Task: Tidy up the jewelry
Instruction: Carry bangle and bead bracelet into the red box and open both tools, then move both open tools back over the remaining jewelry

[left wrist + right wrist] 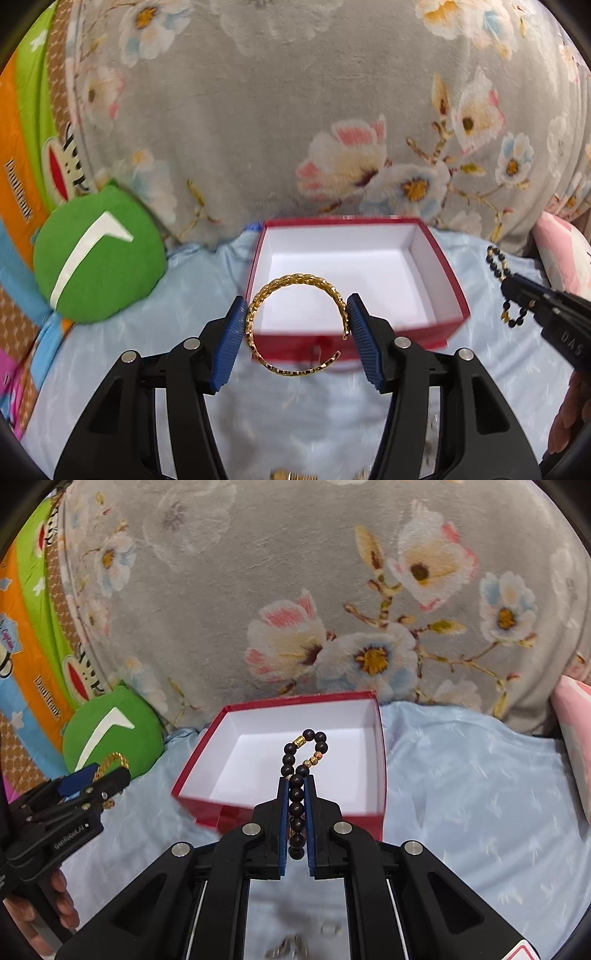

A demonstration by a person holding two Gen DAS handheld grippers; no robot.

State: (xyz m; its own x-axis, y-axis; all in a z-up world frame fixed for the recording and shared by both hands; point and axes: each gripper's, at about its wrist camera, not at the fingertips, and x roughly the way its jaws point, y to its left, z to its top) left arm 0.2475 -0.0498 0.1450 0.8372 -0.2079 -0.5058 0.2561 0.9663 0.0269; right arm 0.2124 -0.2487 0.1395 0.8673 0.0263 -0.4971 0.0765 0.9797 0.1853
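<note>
While your left gripper stands half spread, its blue pads pinch one gold bangle across its width, at six o'clock of the one red box. Your right gripper is pressed together on one dark bead bracelet, whose loop pokes out at twelve o'clock. Blurred metallic bits below can't be made out.

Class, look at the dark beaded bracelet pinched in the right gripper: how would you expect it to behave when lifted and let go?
The beaded bracelet probably behaves floppily: its free loop bends over above the right gripper rather than holding a round shape. It seems light, since a narrow pinch carries it. Released, its round beads might roll, though the red box walls should contain them.
</note>
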